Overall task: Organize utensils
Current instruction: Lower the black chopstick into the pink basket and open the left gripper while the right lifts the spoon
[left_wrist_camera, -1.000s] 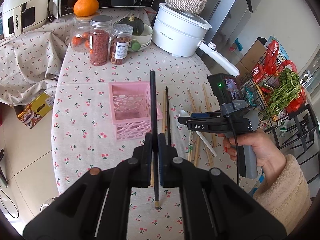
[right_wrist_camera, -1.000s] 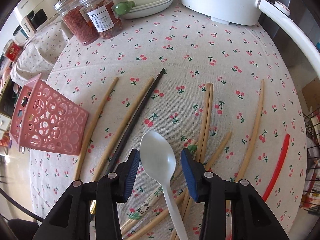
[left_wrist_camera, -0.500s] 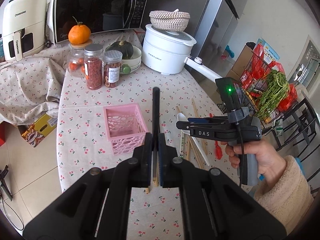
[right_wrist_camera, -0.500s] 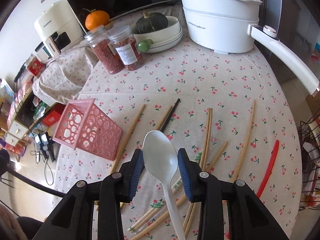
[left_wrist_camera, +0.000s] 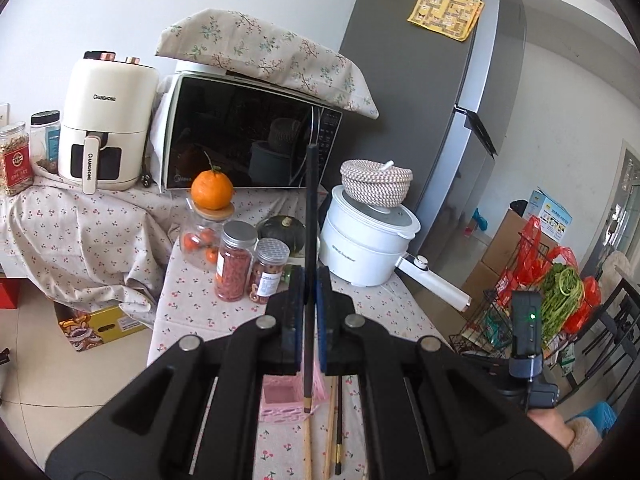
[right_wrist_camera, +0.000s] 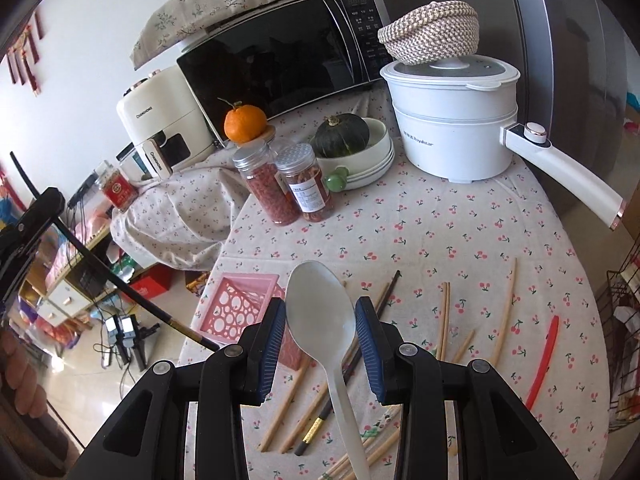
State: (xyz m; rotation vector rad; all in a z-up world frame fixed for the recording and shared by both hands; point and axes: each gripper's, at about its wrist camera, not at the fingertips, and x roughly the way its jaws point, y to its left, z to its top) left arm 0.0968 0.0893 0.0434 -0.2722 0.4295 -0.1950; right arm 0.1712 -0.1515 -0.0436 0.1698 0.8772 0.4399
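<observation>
My left gripper (left_wrist_camera: 308, 286) is shut on a black chopstick (left_wrist_camera: 310, 216) and holds it upright, its gold-banded lower end just above the pink basket (left_wrist_camera: 280, 398). In the right wrist view that chopstick (right_wrist_camera: 120, 280) slants down toward the pink basket (right_wrist_camera: 236, 308). My right gripper (right_wrist_camera: 320, 322) is shut on a white spoon (right_wrist_camera: 320, 308), bowl up, held above the table. Several wooden chopsticks (right_wrist_camera: 444, 320) and one black chopstick (right_wrist_camera: 384, 300) lie on the cherry-print tablecloth (right_wrist_camera: 460, 240).
A white electric pot (right_wrist_camera: 452, 120) with a long handle, two jars (right_wrist_camera: 288, 188), a bowl with a squash (right_wrist_camera: 344, 140), a microwave (left_wrist_camera: 248, 144) and an air fryer (left_wrist_camera: 104, 128) stand behind. A red utensil (right_wrist_camera: 544, 360) lies at the right.
Both grippers have risen and tilted up, so the views now show the back wall. The black chopstick's lower end has moved over the pink basket. The spoon has been lifted higher.
</observation>
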